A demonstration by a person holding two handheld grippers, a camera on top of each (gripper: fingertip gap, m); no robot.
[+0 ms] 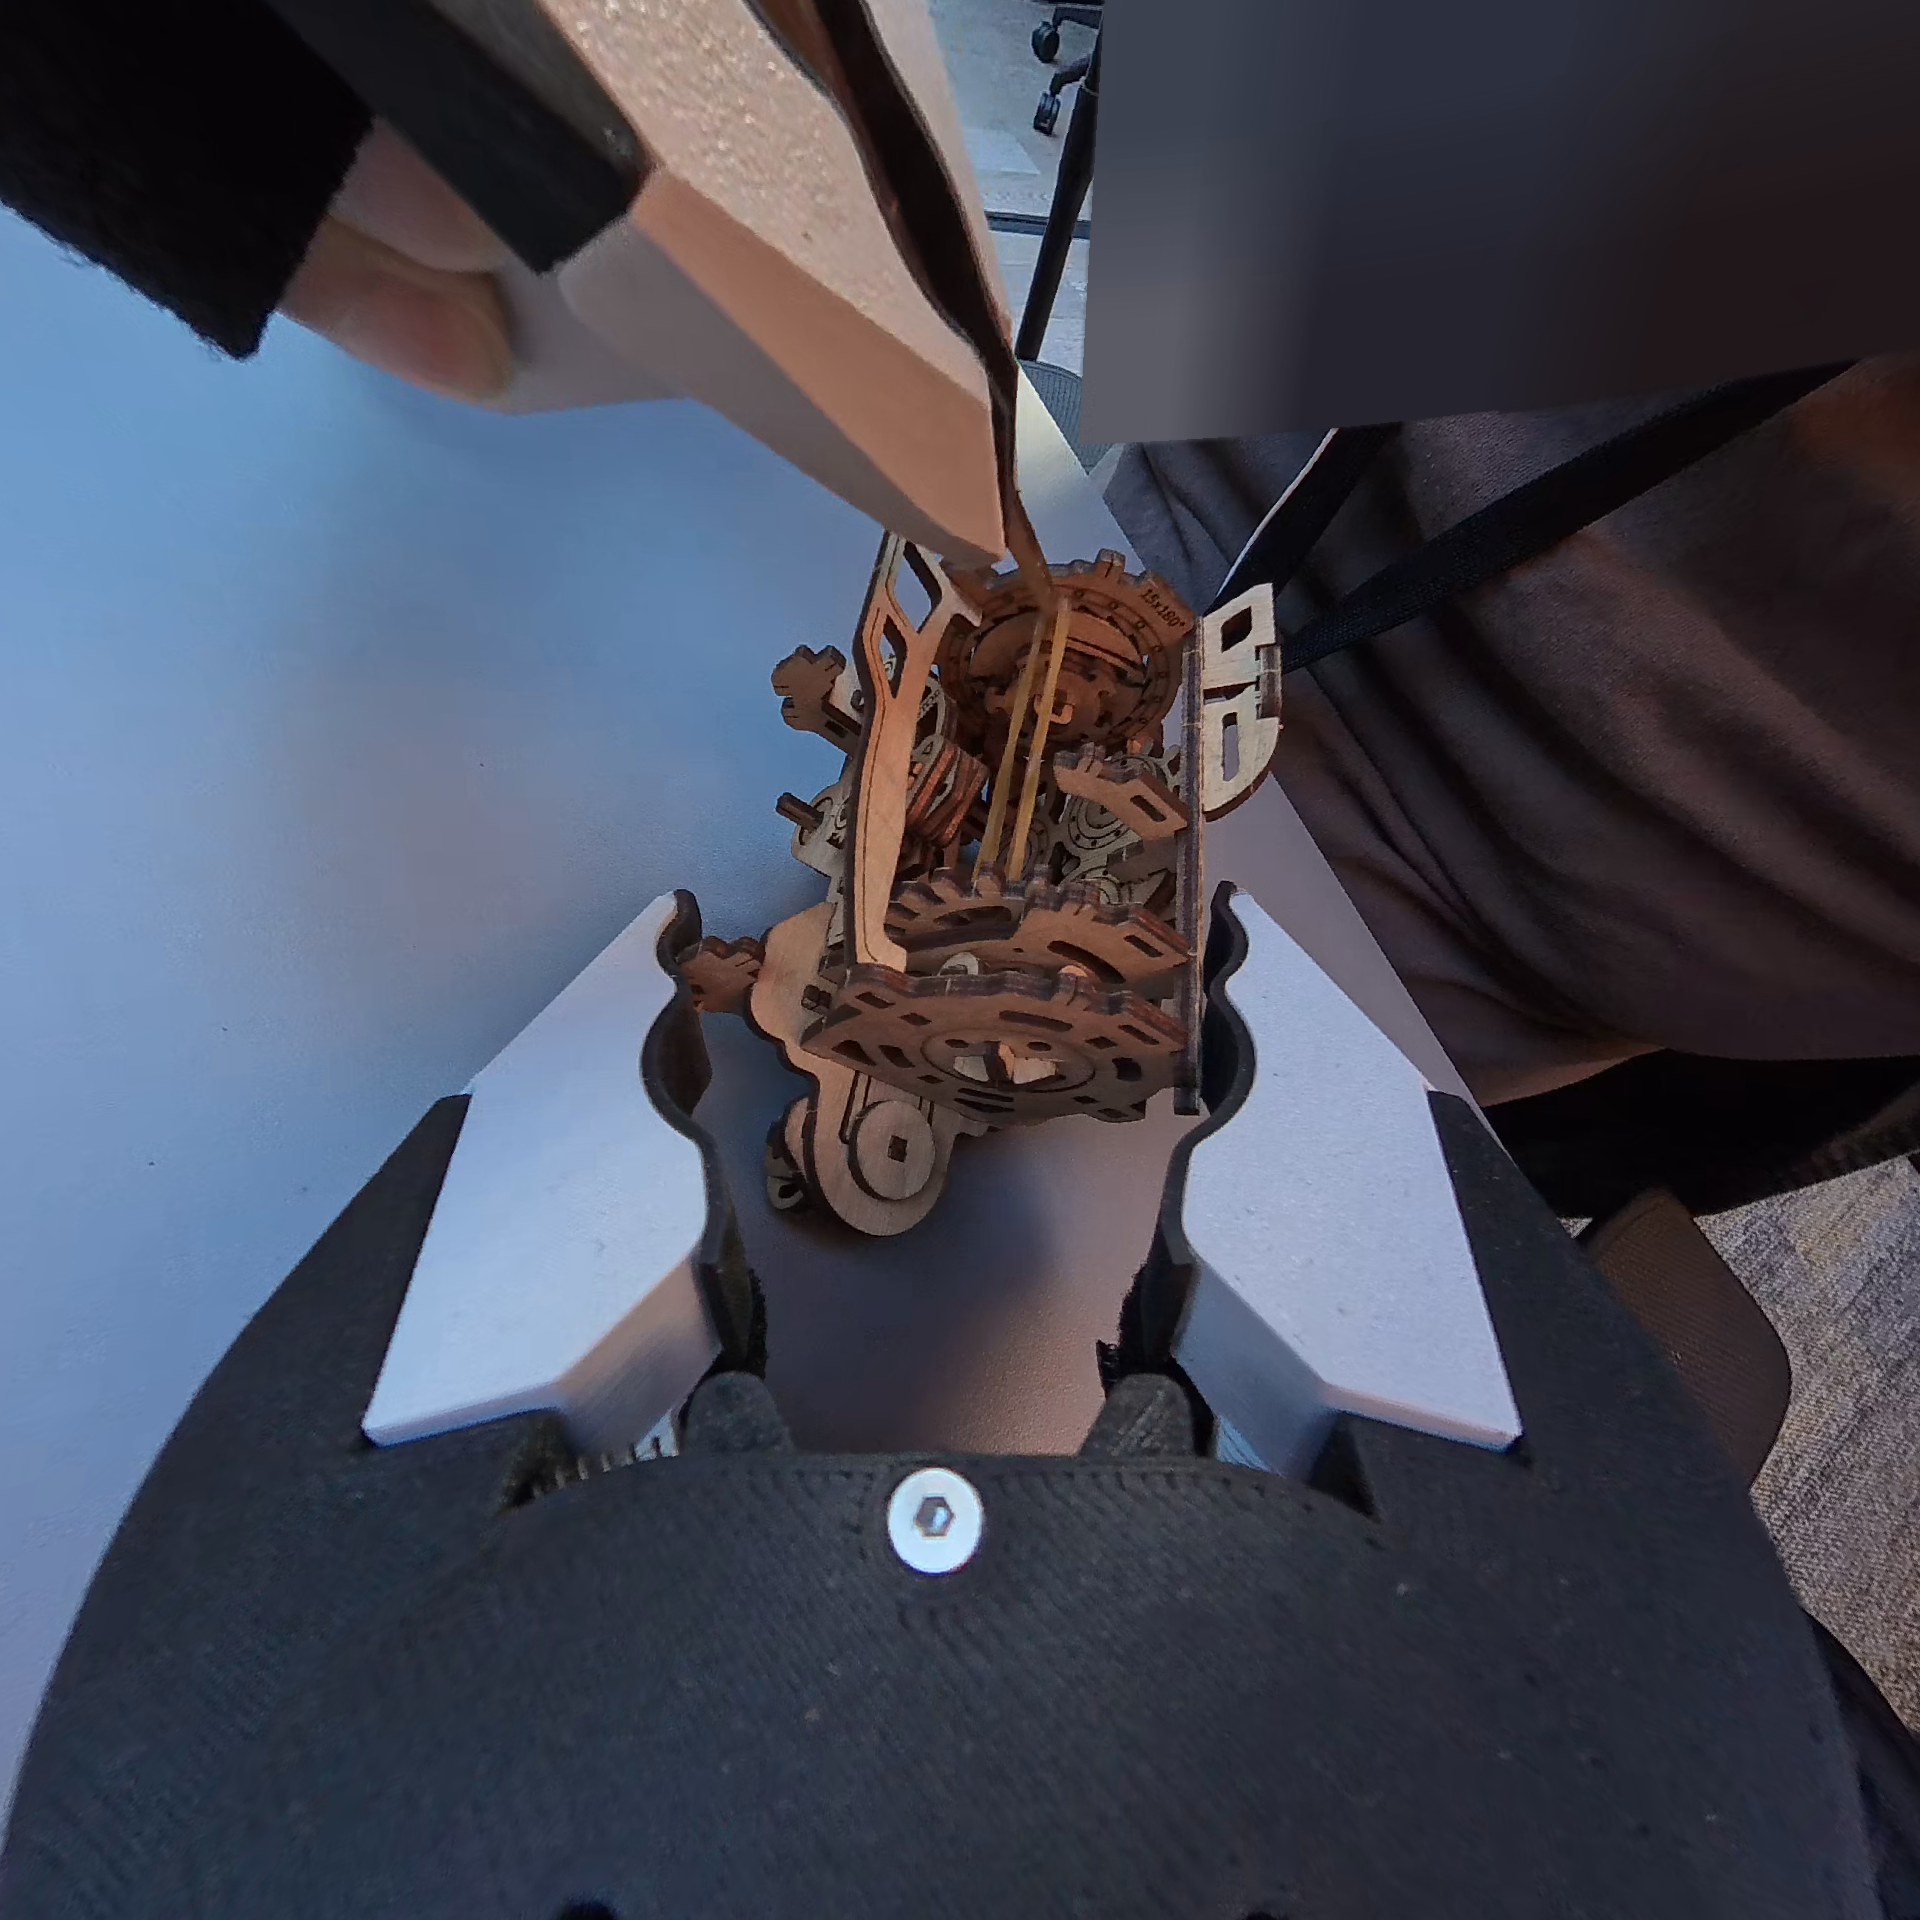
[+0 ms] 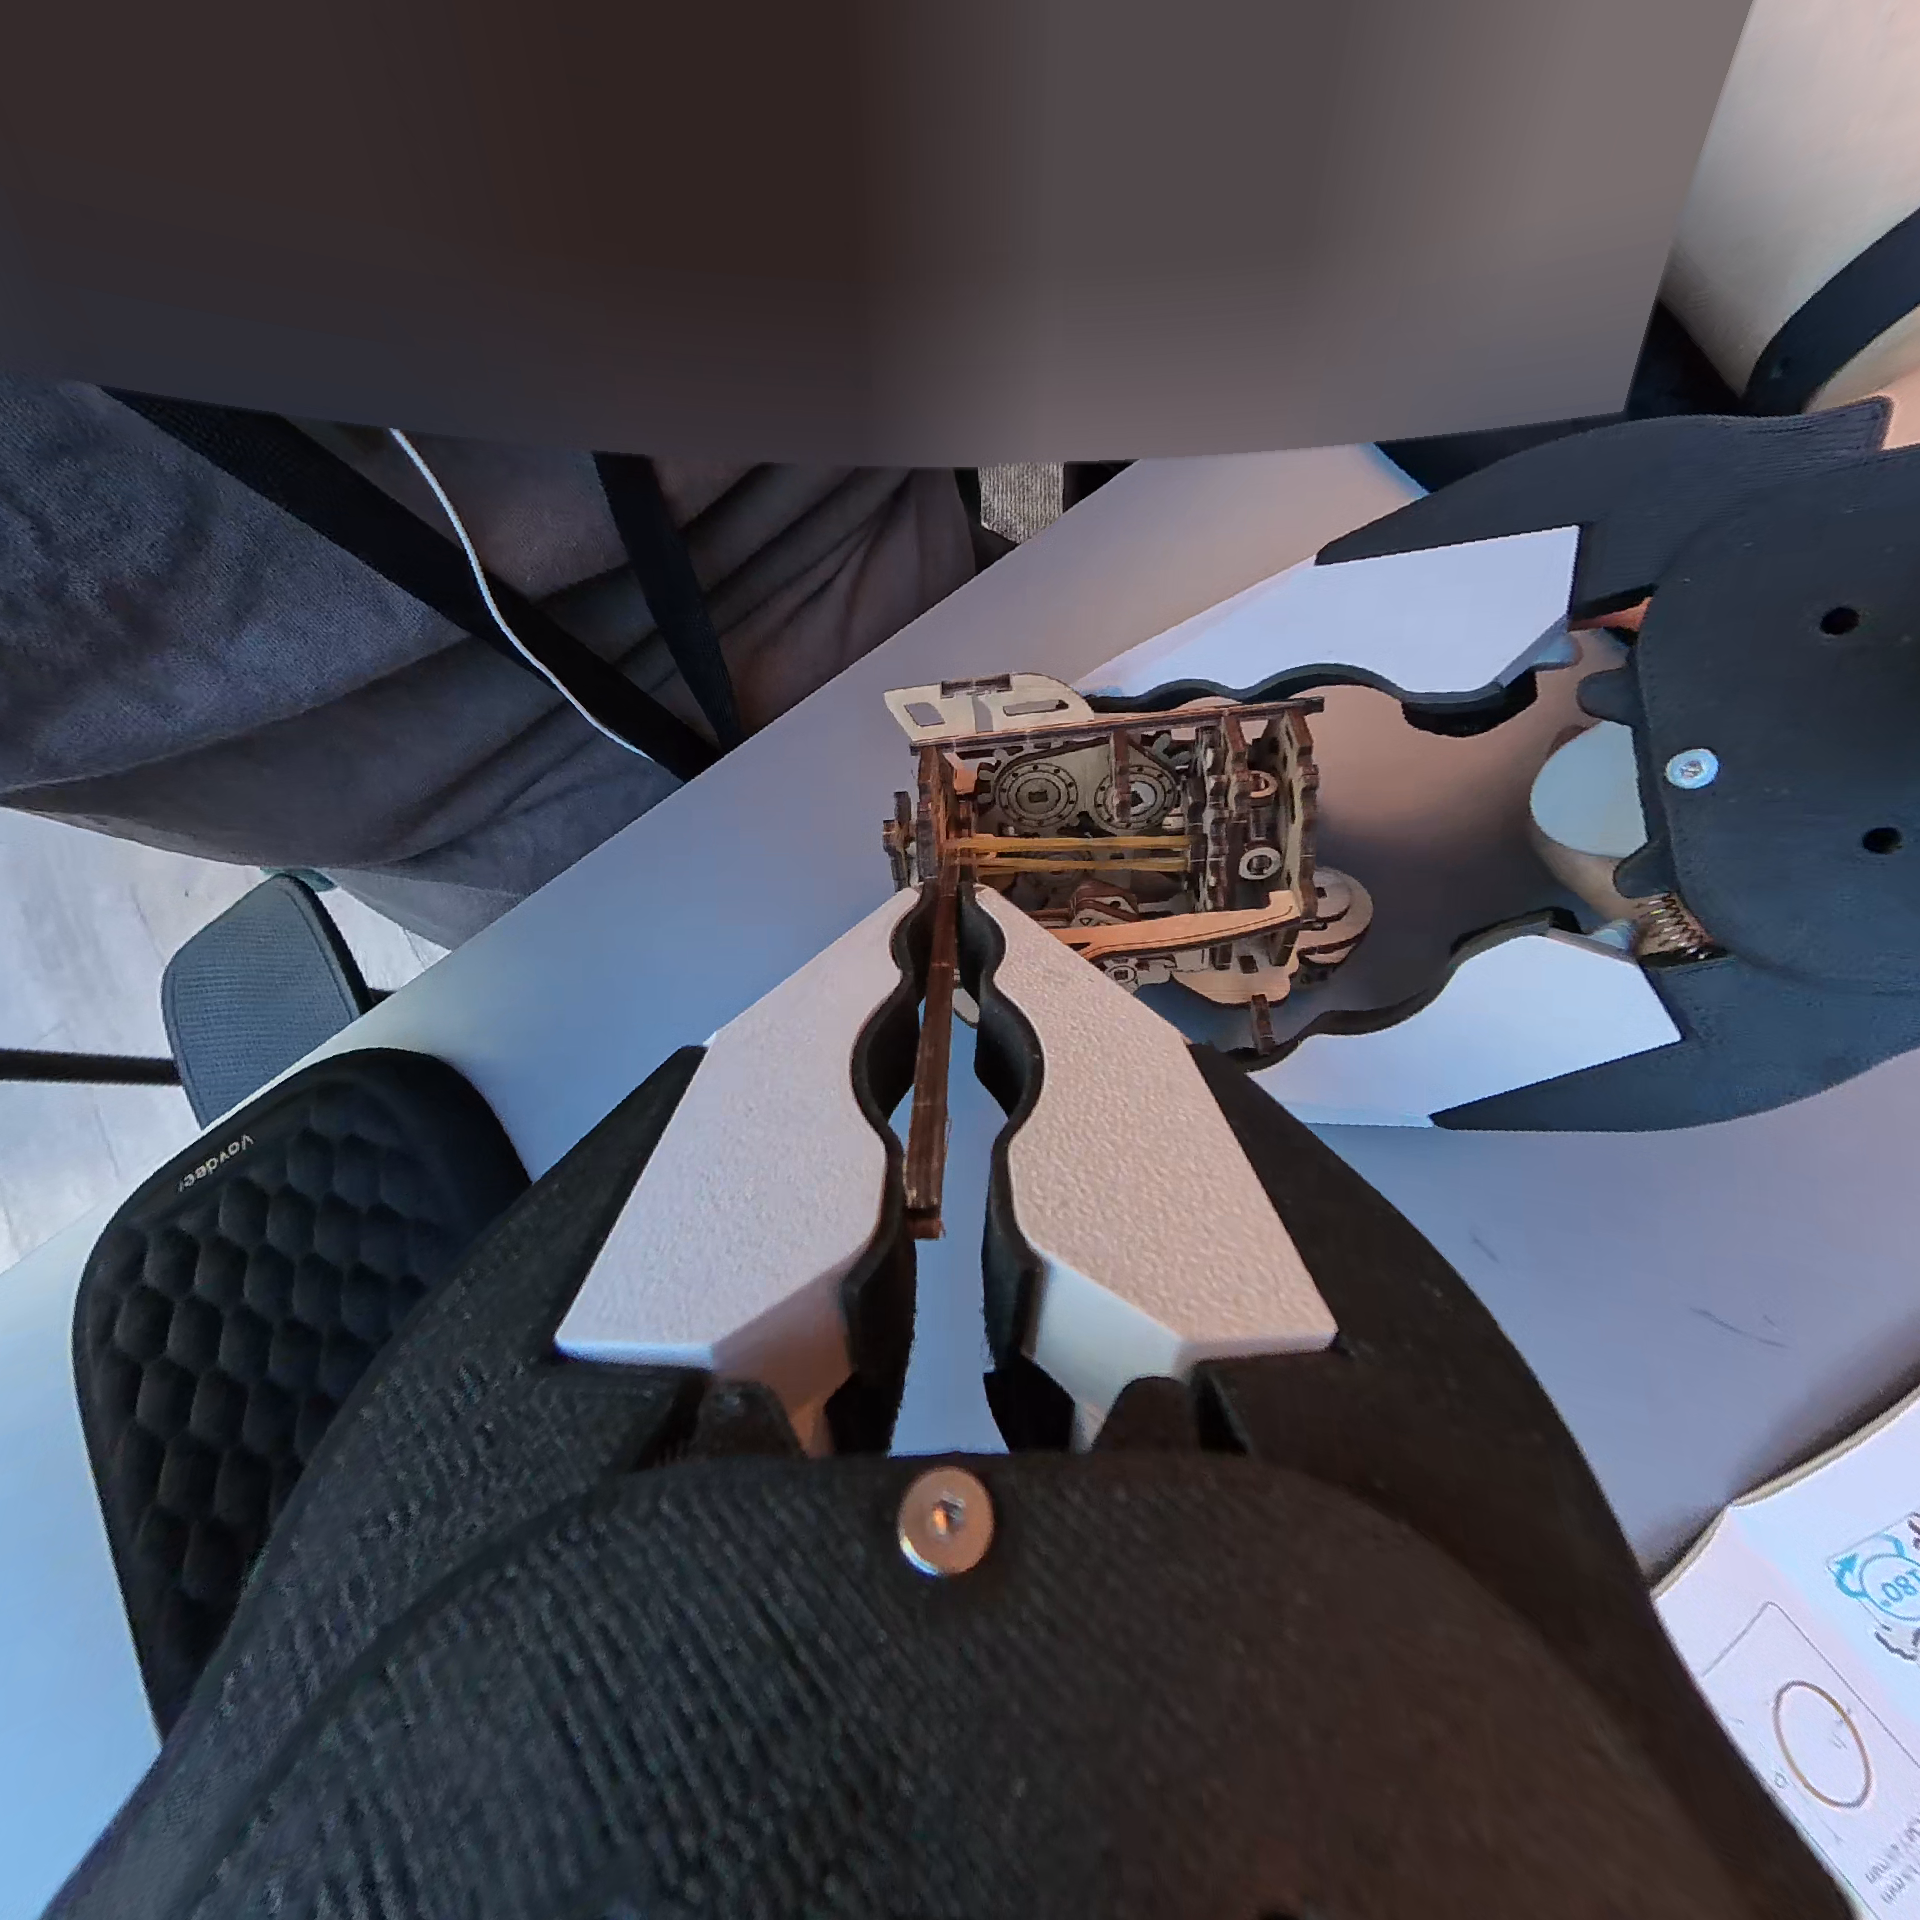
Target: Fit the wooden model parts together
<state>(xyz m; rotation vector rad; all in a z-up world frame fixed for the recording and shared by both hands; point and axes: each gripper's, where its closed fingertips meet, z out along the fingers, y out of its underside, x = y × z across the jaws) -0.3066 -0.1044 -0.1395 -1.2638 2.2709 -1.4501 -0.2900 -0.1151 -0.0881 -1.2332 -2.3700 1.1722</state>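
Laser-cut wooden gear model (image 1: 997,883), with yellow rubber bands (image 1: 1023,727) strung through it, sits on the white desk (image 1: 312,727) between the left gripper's (image 1: 951,971) jaws, which are apart around it. A thin dark wooden strip (image 2: 928,1081) is clamped in the right gripper (image 2: 940,914), tip at the model's end plate. Insertion step judged in hand; next, the strip is to be aligned and pressed home.

Office setting: white counter (image 1: 208,727), castered swivel chair (image 1: 1060,73) on grey carpet (image 1: 1829,1351), mesh-backed chair (image 2: 260,977) alongside.
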